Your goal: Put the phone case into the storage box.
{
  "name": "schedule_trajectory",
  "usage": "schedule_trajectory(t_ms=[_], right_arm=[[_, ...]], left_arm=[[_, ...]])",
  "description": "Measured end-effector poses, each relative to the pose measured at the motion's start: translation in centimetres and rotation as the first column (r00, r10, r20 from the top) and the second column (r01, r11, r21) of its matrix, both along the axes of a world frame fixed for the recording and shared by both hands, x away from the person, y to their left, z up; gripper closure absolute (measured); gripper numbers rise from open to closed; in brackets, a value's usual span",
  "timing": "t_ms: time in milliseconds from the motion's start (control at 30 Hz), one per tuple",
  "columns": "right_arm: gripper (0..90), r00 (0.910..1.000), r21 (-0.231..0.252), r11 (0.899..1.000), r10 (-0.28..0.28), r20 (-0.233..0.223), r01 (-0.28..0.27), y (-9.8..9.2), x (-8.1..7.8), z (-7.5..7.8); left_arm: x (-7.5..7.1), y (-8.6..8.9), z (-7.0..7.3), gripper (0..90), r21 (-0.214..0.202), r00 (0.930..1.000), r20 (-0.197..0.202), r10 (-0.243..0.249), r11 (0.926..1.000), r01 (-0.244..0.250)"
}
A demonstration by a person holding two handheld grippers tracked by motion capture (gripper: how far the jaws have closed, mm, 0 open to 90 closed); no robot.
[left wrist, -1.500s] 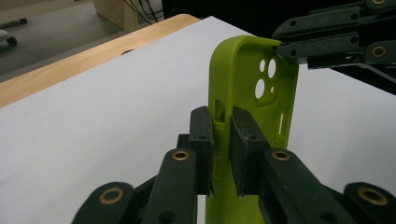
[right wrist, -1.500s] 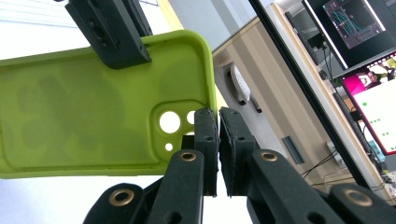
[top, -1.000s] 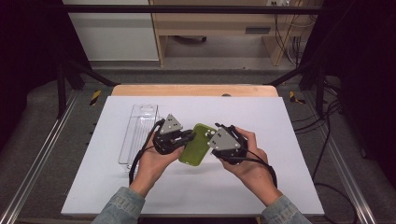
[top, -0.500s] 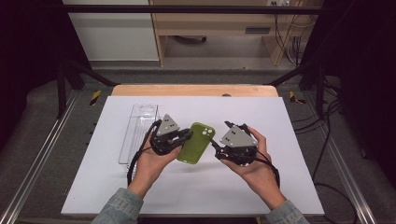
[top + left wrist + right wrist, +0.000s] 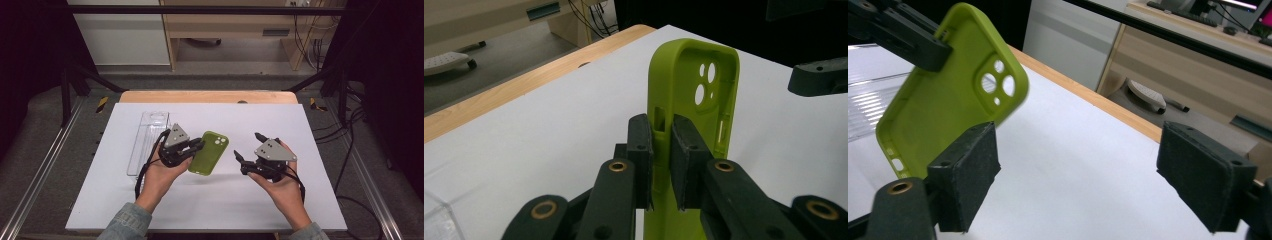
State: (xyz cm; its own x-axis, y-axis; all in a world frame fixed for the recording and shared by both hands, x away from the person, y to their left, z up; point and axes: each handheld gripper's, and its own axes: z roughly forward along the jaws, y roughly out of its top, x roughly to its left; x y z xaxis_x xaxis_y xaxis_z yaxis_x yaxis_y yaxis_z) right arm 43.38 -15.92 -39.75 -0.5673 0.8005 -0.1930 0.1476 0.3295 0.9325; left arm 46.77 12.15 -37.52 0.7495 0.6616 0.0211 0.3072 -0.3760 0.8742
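A lime-green phone case (image 5: 209,152) hangs just above the white table top, with my left gripper (image 5: 199,146) shut on its left edge. In the left gripper view the two pads (image 5: 640,145) pinch the case's side wall (image 5: 694,90), camera holes at the far end. My right gripper (image 5: 246,144) stands to the right of the case, apart from it. Its jaws have just been opening and have nothing between them (image 5: 1083,175). The right gripper view shows the case's hollow inside (image 5: 948,110), held by the left gripper's jaw (image 5: 903,35).
A clear plastic box (image 5: 147,140) lies lengthwise left of my left hand. The white table top (image 5: 300,200) ends at a wooden strip (image 5: 205,96) at the back. Metal rails run along both sides, and cables hang at the right.
My right gripper has let go of the green case, opened its jaws and moved right, away from it. The left gripper has stayed in place, still shut on the case.
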Motion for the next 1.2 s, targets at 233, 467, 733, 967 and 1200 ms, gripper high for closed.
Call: schedule_trajectory(t_ms=[233, 467, 733, 967, 1200], right_arm=[[12.5, 0.9996, 0.036, 0.999, -0.025, -0.012, 0.026, -1.1, -0.4, -1.4], [9.1, 0.9988, 0.071, 0.996, -0.042, -0.027, 0.044, -2.2, -0.8, -2.6], [7.2, 0.9977, 0.097, 0.993, -0.061, -0.029, 0.063, -3.7, -1.2, -3.7], [7.2, 0.9960, 0.129, 0.988, -0.089, -0.003, 0.089, -5.3, -1.8, -5.0], [6.3, 0.9935, 0.180, 0.978, -0.112, 0.021, 0.107, -6.6, -2.2, -6.1]], left_arm=[[0.0, 0.6, 0.5, 80.0, -0.018, 0.9997, 0.022, 0.011, 0.9998, -0.010], [0.1, 1.2, 1.0, 80.0, -0.034, 0.9987, 0.043, 0.027, 0.9991, -0.025], [0.3, 1.7, 1.3, 80.0, -0.037, 0.9974, 0.061, 0.040, 0.9986, -0.037], [0.7, 2.3, 2.0, 79.9, -0.050, 0.9953, 0.080, 0.055, 0.9974, -0.051], [1.3, 2.9, 3.0, 79.9, -0.058, 0.9917, 0.101, 0.079, 0.9956, -0.073]])
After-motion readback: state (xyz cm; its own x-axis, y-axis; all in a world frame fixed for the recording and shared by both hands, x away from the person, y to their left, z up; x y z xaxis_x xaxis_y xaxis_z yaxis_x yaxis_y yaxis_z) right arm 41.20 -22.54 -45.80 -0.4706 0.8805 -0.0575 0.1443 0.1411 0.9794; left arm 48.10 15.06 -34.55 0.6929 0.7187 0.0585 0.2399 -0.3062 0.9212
